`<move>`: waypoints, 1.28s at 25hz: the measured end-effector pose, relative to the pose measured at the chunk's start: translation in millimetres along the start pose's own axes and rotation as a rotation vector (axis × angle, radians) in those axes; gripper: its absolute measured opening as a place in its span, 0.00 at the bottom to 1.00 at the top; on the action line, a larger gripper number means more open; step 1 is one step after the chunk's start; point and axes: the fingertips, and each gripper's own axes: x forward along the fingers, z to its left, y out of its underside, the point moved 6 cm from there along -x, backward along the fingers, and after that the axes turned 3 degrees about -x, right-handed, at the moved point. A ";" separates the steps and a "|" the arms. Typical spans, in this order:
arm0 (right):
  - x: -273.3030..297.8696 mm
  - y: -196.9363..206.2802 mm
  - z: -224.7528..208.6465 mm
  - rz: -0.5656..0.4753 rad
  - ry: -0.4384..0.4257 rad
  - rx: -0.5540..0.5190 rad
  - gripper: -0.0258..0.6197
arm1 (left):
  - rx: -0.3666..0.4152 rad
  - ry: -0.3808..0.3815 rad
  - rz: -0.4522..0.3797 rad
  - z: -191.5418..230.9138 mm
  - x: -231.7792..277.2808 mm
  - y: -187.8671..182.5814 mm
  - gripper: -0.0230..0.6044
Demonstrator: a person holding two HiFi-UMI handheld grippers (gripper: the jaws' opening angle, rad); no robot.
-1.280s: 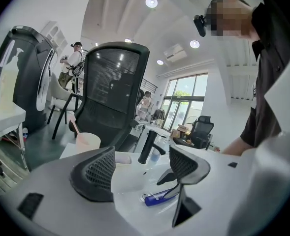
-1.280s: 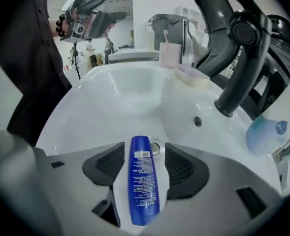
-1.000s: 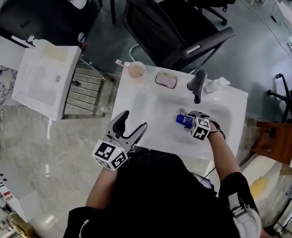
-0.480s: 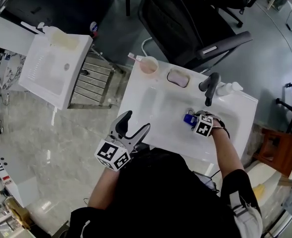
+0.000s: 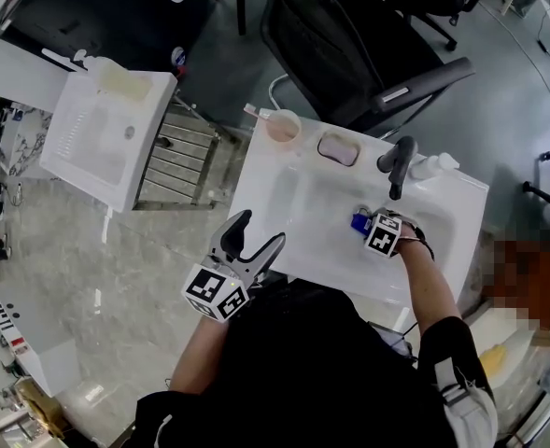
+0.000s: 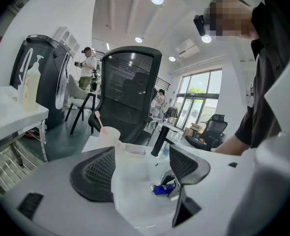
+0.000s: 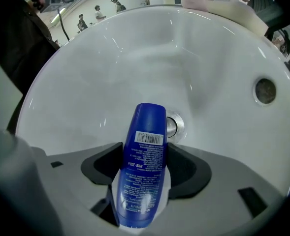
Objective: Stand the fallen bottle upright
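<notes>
A blue bottle (image 7: 144,166) lies on its side in the white sink basin (image 7: 110,73), its far end by the drain (image 7: 173,126). My right gripper (image 7: 145,149) points steeply down over it. Its jaws have just been closing, and the dark pads (image 7: 103,163) touch the bottle's two flanks. In the head view only a bit of the blue bottle (image 5: 359,220) shows left of the right gripper (image 5: 372,225). My left gripper (image 5: 261,227) stands open and empty over the sink's front left edge. From the left gripper (image 6: 141,154) the lying bottle (image 6: 162,189) shows in the basin.
A black faucet (image 5: 398,161) stands at the sink's back rim, with a white pump bottle (image 5: 433,166) to its right. A soap dish (image 5: 337,147) and a pink cup with a toothbrush (image 5: 281,125) sit to its left. An office chair (image 5: 349,54) stands behind, a second sink (image 5: 106,129) to the left.
My right gripper has sunk a little over the blue bottle and now covers more of it. The left gripper has kept its place.
</notes>
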 end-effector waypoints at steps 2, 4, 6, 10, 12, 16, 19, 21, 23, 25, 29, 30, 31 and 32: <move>-2.3 -1.4 3.7 -0.027 0.033 0.003 0.49 | 0.005 0.010 0.001 0.4 0.4 -1.6 0.61; -8.2 -5.6 7.4 -0.091 0.069 0.032 0.49 | 0.010 0.022 0.005 1.6 1.2 -2.5 0.61; -19.5 -12.9 9.4 -0.191 0.108 0.087 0.48 | 0.013 0.036 0.009 2.7 3.0 -2.5 0.61; -47.1 -26.0 13.4 -0.372 0.183 0.175 0.48 | 0.020 0.076 0.018 1.2 9.9 -2.6 0.61; -60.8 -28.4 14.3 -0.434 0.223 0.201 0.48 | 0.028 0.107 0.024 -2.0 16.4 -4.4 0.61; -89.0 -28.9 16.9 -0.561 0.292 0.288 0.47 | 0.045 0.175 0.023 -7.9 28.2 -8.4 0.61; -110.3 -30.6 21.6 -0.673 0.323 0.373 0.46 | 0.051 0.207 0.021 -11.0 31.3 -9.1 0.61; -123.5 -31.4 25.7 -0.745 0.343 0.431 0.46 | 0.052 0.227 0.021 -12.1 32.9 -9.1 0.61; -136.4 -32.0 29.7 -0.808 0.365 0.482 0.46 | 0.051 0.243 0.020 -12.5 34.6 -9.1 0.61; -148.1 -31.0 33.4 -0.858 0.384 0.521 0.46 | 0.048 0.257 0.019 -13.0 36.7 -9.2 0.61; -170.8 -21.3 36.6 -0.913 0.446 0.568 0.46 | 0.050 0.291 0.021 -16.1 44.0 -10.6 0.61; -176.0 -17.2 36.6 -0.919 0.465 0.577 0.46 | 0.053 0.300 0.024 -17.2 46.0 -11.1 0.61; -181.0 -12.2 36.2 -0.922 0.486 0.587 0.46 | 0.055 0.310 0.026 -18.5 48.1 -11.5 0.61; -186.0 -6.8 35.4 -0.927 0.505 0.597 0.46 | 0.058 0.319 0.028 -20.2 50.4 -11.8 0.61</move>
